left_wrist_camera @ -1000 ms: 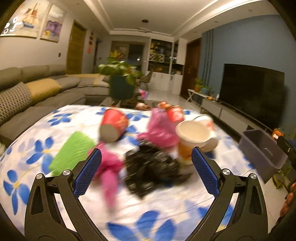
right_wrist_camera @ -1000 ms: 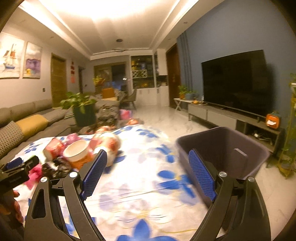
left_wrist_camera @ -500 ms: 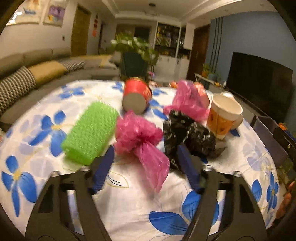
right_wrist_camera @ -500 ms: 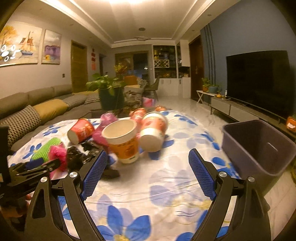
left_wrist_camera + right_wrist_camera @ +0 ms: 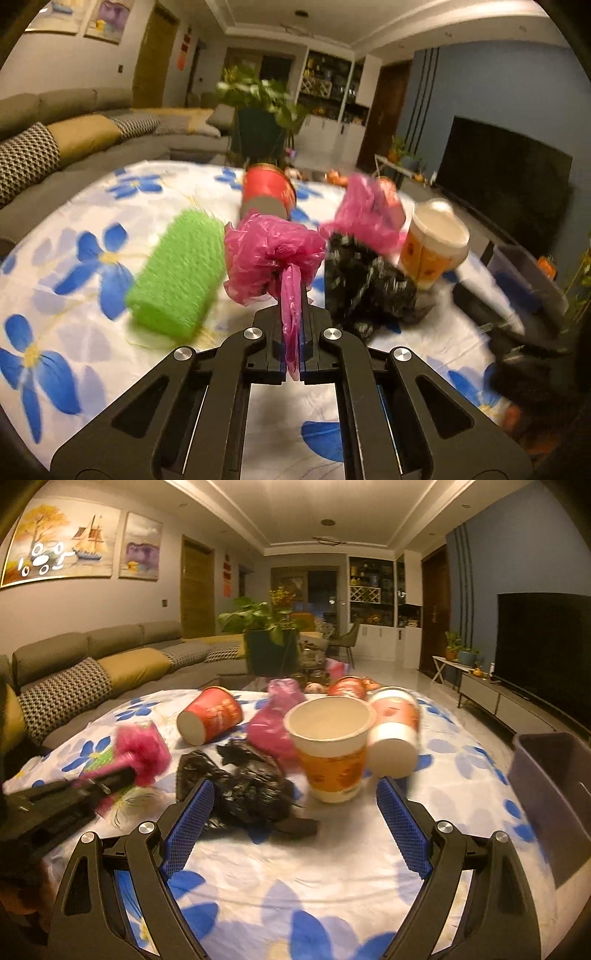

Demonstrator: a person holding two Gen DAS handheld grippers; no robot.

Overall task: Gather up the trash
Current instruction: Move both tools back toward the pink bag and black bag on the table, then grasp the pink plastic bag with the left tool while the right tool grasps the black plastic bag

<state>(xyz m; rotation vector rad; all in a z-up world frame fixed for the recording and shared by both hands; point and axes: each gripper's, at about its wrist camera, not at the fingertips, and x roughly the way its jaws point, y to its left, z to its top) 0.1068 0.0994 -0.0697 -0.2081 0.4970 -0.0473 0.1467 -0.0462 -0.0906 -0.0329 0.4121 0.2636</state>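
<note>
A: Left gripper (image 5: 293,314) state?
B: Clamped on the tail of the pink bag (image 5: 271,254). The bunched end sits just past the fingertips, above the floral tablecloth (image 5: 74,295).
A: What's around it?
B: Green mesh roll (image 5: 177,273) just to its left. Black bag (image 5: 364,284) just to its right. Red cup (image 5: 267,192) lies on its side straight ahead, beyond the bag. 2nd pink bag (image 5: 365,218) and upright orange cup (image 5: 432,247) are ahead-right.
A: Right gripper (image 5: 295,812)?
B: Spread wide, holding nothing. Black bag (image 5: 236,779) lies between its fingers, nearer the left pad. Orange cup (image 5: 332,749) stands just ahead, between the fingertips.
A: Bin?
B: Grey bin (image 5: 550,794) is off to its right, past the table edge. Left gripper (image 5: 107,781) with the pink bag (image 5: 142,747) shows far left.
</note>
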